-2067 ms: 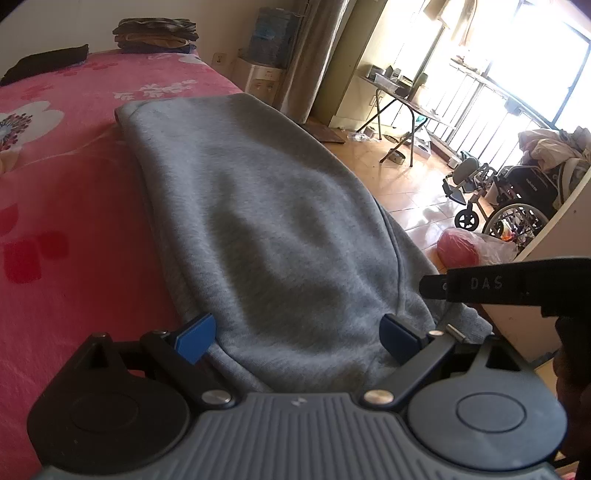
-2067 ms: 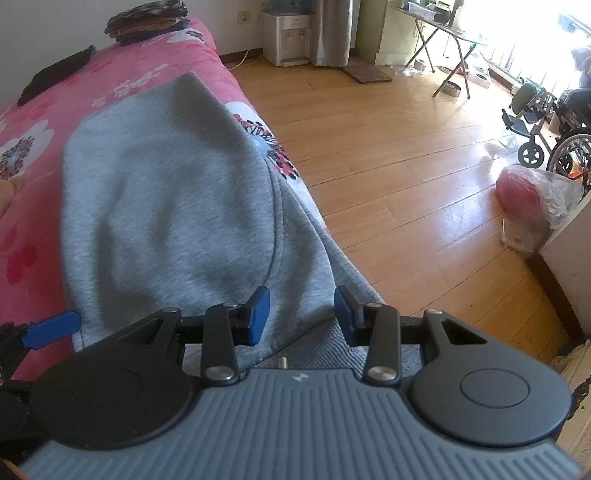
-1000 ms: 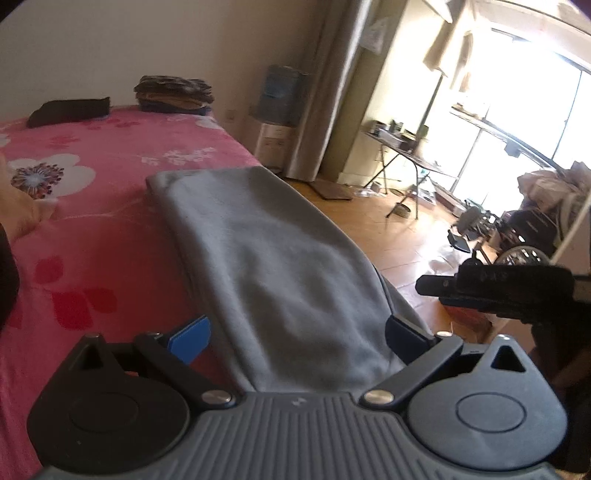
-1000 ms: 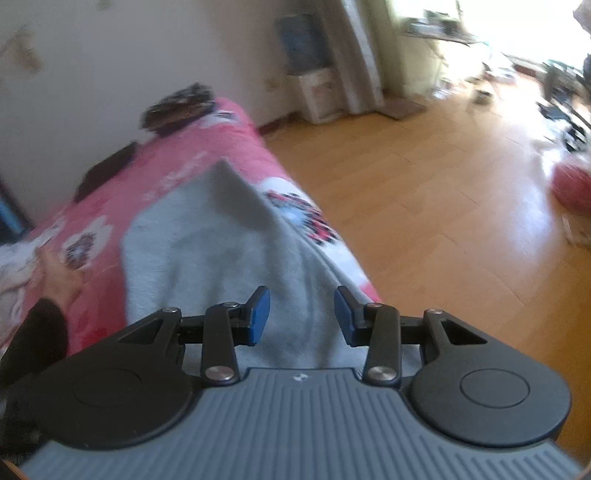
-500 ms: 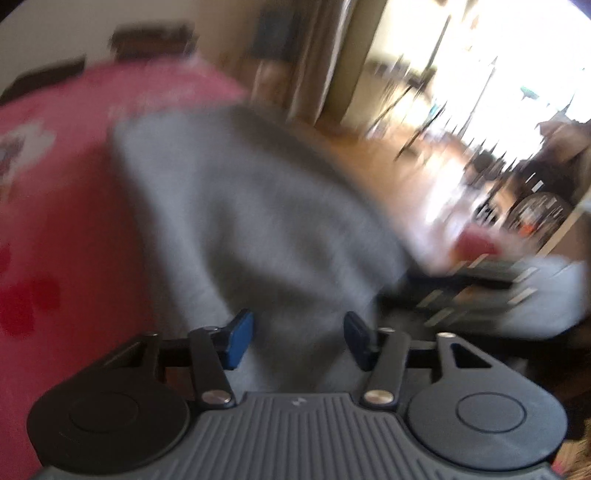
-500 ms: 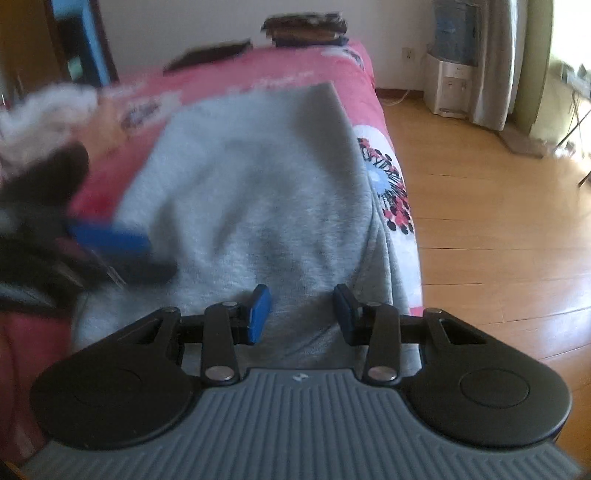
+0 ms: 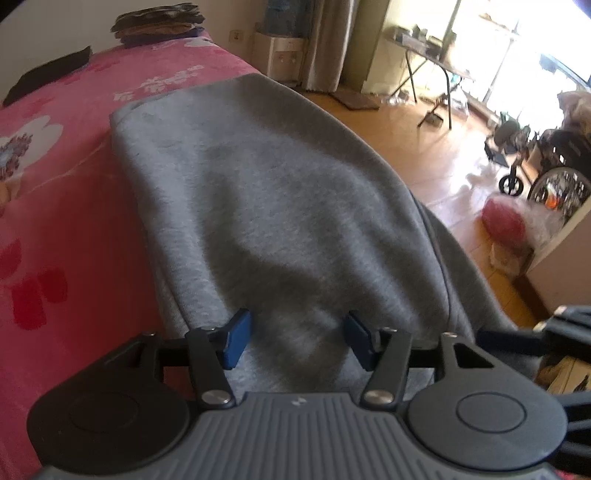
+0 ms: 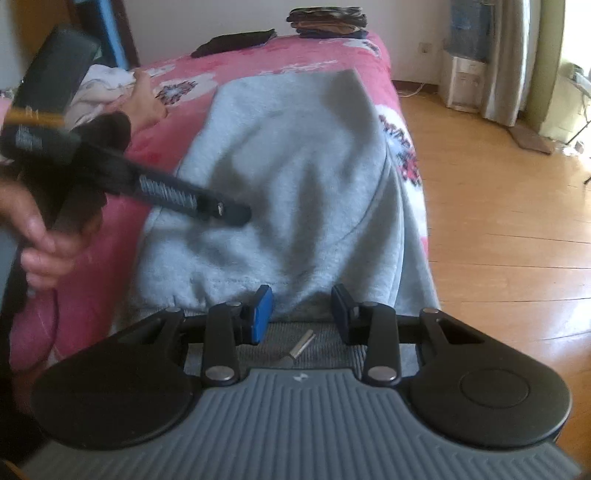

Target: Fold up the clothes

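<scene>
A grey sweatshirt (image 7: 280,192) lies lengthwise along the pink flowered bed (image 7: 66,206), its right side drooping over the bed's edge. My left gripper (image 7: 297,339) hovers over the garment's near end, open about halfway, with grey cloth under the gap and nothing pinched. In the right wrist view the sweatshirt (image 8: 295,177) runs away from me, and my right gripper (image 8: 301,315) stands open over its ribbed hem (image 8: 325,343), where a small metal tip (image 8: 301,347) lies. The left gripper (image 8: 225,212), held by a hand (image 8: 37,236), reaches over the cloth's left part.
Folded dark clothes (image 8: 327,18) are stacked at the bed's far end, beside a black garment (image 8: 236,40). White cloth (image 8: 99,85) lies on the left. Wooden floor (image 8: 498,206) runs along the right. A wheelchair (image 7: 554,170) and a red bag (image 7: 504,221) stand beyond.
The left gripper's jaws have narrowed from wide open to about half. Both grippers lifted, swung, then came back down over the sweatshirt's near end. The right gripper's gap is unchanged.
</scene>
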{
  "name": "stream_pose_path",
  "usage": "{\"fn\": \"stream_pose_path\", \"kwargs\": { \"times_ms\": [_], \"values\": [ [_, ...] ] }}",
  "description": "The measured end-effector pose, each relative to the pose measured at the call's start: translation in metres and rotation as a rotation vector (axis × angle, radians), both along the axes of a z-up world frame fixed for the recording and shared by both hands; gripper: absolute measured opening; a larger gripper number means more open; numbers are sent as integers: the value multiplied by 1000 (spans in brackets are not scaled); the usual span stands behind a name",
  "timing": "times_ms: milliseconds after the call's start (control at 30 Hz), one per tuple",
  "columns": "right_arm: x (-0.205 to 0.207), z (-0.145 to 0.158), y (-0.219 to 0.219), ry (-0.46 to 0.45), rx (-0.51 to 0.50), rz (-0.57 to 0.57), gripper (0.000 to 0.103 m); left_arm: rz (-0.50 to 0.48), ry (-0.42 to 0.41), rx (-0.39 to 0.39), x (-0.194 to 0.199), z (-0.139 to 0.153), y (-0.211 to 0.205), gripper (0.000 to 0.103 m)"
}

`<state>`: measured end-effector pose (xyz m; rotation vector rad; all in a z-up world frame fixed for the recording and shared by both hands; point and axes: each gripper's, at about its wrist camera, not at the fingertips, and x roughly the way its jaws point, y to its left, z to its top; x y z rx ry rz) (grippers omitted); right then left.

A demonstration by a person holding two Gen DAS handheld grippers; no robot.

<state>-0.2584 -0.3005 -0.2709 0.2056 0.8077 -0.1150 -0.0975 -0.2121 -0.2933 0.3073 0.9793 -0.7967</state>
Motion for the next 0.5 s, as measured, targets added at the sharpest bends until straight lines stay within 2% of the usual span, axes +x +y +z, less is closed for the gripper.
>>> {"fn": "stream_pose_path", "kwargs": {
  "times_ms": [133,167,233,300,400,500],
  "values": [
    [-13,18,3,-82,67,13,35,-8,-6,20,-4,1,-1,61],
    [-17,16,6,-75,77,26,34,-10,-5,21,-4,1,-1,62],
    [-18,-3,13,10,69,44,33,-18,-3,21,-5,1,-1,64],
    [-24,-11,24,0,4,67,33,-21,-8,26,-7,1,-2,64],
    [-14,-2,21,30,3,67,34,-19,-11,32,-7,1,-5,65],
    [-11,13,18,-28,52,91,34,-18,-8,37,-6,1,-7,68]
  ]
}}
